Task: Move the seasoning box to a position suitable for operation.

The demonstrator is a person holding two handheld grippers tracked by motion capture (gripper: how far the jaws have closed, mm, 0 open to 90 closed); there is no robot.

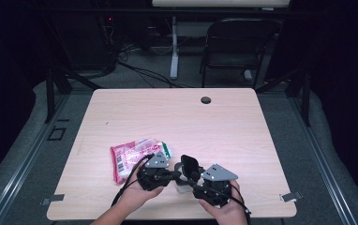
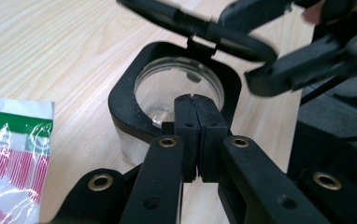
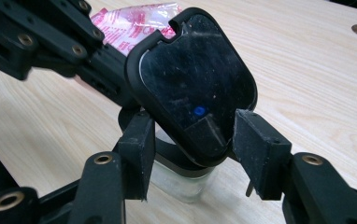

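Left hand-held gripper (image 2: 196, 100) has its jaws pressed together, pinching the black rim of the clear jar (image 2: 167, 88) near the table's (image 1: 242, 126) front edge. Right hand-held gripper (image 3: 193, 140) is spread, its 2 jaws flanking the raised hinged lid (image 3: 195, 79). A red-and-white packet (image 1: 132, 157) lies just left.

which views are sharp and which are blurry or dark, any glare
High view: the table is evenly lit, its surroundings dark, and the left gripper and right gripper are small but sharp. Left gripper view: the jar is crisp, the far gripper at the upper right soft. Right gripper view: the flip lid shows dust and dull sheen, with no strong glare.
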